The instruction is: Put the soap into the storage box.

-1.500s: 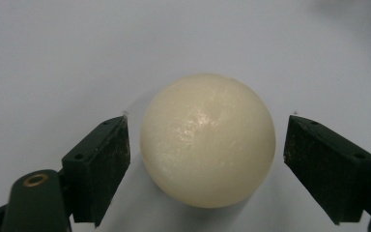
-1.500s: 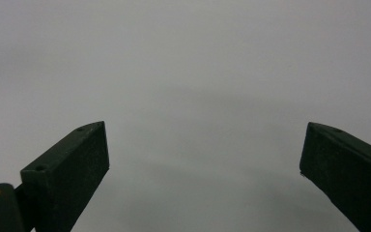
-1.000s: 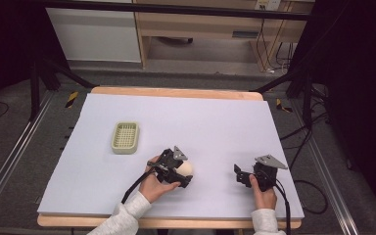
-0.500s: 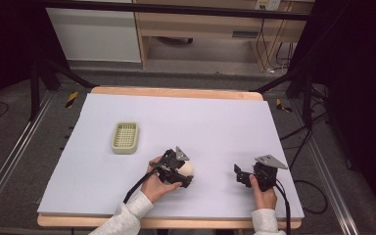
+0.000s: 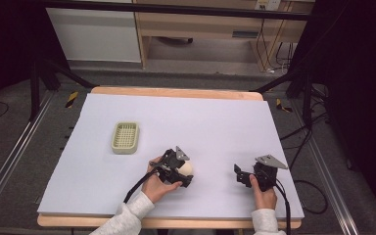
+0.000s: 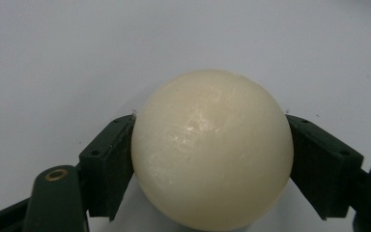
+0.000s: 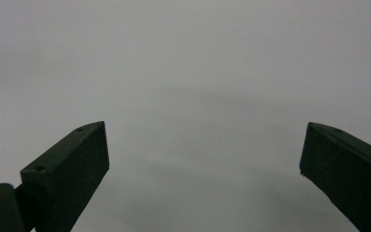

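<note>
A cream-coloured ball (image 6: 211,153) sits between the two black jaws of my left gripper (image 6: 210,159), and both jaws press against its sides. From above, the same ball (image 5: 187,169) peeks out at the right of the left gripper (image 5: 182,172), low over the white table near the front middle. My right gripper (image 5: 240,175) rests near the front right of the table. Its jaws stand wide apart in the right gripper view, with nothing but bare table between its fingertips (image 7: 84,159).
A small pale green slotted tray (image 5: 126,137) lies on the white table top (image 5: 205,122) to the back left of the left gripper. The table's wooden front edge (image 5: 176,223) runs close behind both hands. Cables trail from each gripper toward the person.
The left gripper with the ball has shifted slightly forward and to the right. The right gripper has stayed where it was.
</note>
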